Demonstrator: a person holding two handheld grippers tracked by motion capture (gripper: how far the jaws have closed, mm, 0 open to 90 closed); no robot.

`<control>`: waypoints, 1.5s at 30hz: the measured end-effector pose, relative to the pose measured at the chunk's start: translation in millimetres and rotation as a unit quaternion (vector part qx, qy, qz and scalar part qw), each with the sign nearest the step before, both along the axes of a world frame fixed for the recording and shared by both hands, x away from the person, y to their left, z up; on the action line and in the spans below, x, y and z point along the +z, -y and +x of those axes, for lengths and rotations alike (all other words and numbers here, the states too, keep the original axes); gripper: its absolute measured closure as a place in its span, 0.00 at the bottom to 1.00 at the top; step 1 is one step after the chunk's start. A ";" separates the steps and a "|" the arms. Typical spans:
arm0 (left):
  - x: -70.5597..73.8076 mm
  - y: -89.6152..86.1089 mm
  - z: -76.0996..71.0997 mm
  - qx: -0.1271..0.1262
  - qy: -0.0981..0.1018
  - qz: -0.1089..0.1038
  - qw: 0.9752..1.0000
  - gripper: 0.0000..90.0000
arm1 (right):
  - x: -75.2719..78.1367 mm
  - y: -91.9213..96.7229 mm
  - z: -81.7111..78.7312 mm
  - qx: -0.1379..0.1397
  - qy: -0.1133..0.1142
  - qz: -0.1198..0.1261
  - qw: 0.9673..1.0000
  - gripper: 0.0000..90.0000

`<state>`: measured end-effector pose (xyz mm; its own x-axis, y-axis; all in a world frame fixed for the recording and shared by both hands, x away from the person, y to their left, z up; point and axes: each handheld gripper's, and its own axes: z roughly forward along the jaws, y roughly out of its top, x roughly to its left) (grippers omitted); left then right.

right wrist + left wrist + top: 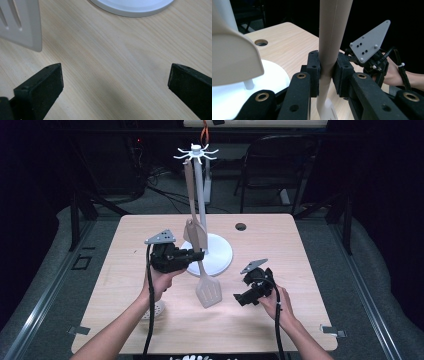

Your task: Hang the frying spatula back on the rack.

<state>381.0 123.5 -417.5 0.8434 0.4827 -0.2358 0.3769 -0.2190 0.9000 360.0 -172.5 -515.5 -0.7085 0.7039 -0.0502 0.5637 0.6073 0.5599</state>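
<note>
Left tool of mine is clamped on the handle of a slotted spatula, gripping the beige shaft partway down, just in front of the white utensil stand. My left gripper view shows the two black pads pressed flat against opposite sides of the handle, which runs nearly upright between them. The spatula's flat slotted blade hangs low, in front of the stand's round base, close over the wooden surface; I cannot tell whether its edge touches. Held this way, near vertical with the handle's top end up toward the stand's crown of hooks, it seems to me the spatula is either coming off a hook or being lifted to one.

My right tool rests low to the right of the stand's base, jaws spread wide with nothing between them but bare wood. It looks parked out of the way, ready to steady something if needed.

Counting: two tools, one in each hand. One stand, with one post and one round base. One spatula in my grip. A second beige utensil hangs from the stand's hooks beside the post. One small perforated white piece lies on the surface under my left forearm.
</note>
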 end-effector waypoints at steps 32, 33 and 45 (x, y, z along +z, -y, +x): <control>56.1 20.8 58.6 -0.006 0.026 0.041 0.999 0.86 | -1.6 0.3 0.8 0.007 -0.011 -0.009 1.000 0.00; 57.5 21.5 59.9 -0.006 0.027 0.044 0.999 0.86 | -1.7 0.3 0.9 0.007 -0.012 -0.009 1.000 0.00; 65.9 23.3 76.9 0.001 0.029 0.061 0.998 0.86 | -2.4 0.6 1.5 0.007 -0.014 -0.010 1.000 0.00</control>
<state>457.8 100.2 -351.6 0.8529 0.5067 -0.1255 0.3254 -0.3281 0.8868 361.5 -173.1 -517.9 -0.7198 0.6928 -0.0438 0.5699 0.6259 0.5324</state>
